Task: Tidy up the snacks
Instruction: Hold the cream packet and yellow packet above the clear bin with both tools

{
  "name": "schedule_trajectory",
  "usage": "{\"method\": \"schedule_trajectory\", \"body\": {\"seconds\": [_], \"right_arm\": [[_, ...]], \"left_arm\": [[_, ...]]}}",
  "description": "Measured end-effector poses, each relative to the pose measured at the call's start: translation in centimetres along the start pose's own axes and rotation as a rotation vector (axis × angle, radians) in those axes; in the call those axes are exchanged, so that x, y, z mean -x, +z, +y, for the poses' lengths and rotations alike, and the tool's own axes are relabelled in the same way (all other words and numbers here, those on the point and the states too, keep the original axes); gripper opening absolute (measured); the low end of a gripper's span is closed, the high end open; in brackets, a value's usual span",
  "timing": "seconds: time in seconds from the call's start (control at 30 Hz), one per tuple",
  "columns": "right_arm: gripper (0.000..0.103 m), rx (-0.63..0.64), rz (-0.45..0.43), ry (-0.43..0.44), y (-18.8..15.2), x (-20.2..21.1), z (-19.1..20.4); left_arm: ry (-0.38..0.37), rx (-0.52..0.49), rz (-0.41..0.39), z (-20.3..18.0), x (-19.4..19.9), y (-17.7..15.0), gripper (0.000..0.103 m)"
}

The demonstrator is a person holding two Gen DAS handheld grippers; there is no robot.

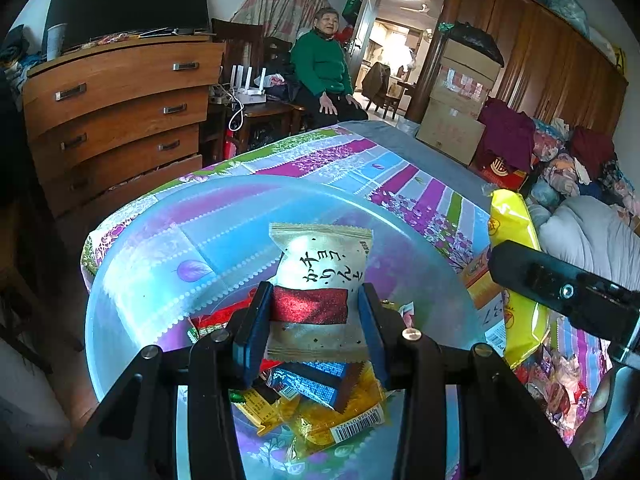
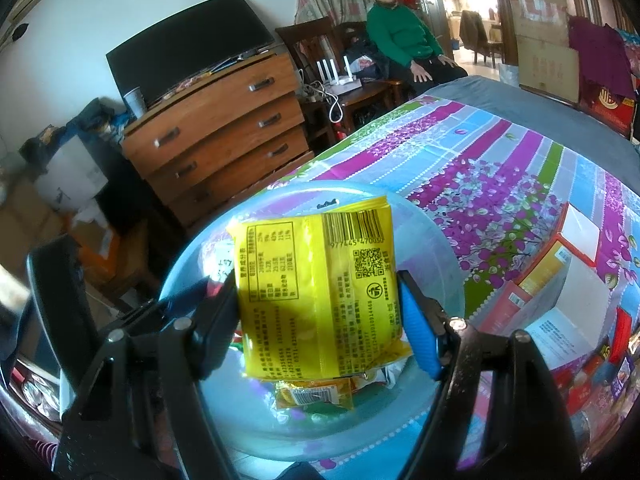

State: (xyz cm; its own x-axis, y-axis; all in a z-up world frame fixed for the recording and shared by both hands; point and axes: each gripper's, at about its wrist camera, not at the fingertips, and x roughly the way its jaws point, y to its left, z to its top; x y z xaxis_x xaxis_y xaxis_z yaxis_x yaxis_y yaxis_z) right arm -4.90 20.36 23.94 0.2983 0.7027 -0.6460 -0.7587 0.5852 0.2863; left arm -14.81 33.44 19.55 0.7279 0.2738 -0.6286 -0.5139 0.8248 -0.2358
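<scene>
My left gripper is shut on a beige snack packet with a red glitter band and black script, held upright over a clear plastic bowl. Several wrapped snacks lie in the bowl beneath it. My right gripper is shut on a yellow snack packet with a barcode and printed table, held over the same bowl. That yellow packet and the right gripper's black body show at the right of the left wrist view.
The bowl stands on a bed with a purple, blue and green floral cover. Red and white snack boxes lie to the right. A wooden dresser stands to the left. A person in a green top sits behind.
</scene>
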Motion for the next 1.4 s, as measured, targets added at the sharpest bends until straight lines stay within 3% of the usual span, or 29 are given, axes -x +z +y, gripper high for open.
{"method": "schedule_trajectory", "body": {"seconds": [0.4,1.4], "right_arm": [[0.074,-0.017,0.002,-0.001,-0.1,-0.4,-0.4],[0.074,-0.057,0.024,0.033,-0.3,-1.3,-0.6]], "left_arm": [[0.049,-0.026,0.038,-0.2,-1.4,-0.4,0.044],[0.049,-0.008,0.037,0.7,-1.1,-0.3,0.044]]}}
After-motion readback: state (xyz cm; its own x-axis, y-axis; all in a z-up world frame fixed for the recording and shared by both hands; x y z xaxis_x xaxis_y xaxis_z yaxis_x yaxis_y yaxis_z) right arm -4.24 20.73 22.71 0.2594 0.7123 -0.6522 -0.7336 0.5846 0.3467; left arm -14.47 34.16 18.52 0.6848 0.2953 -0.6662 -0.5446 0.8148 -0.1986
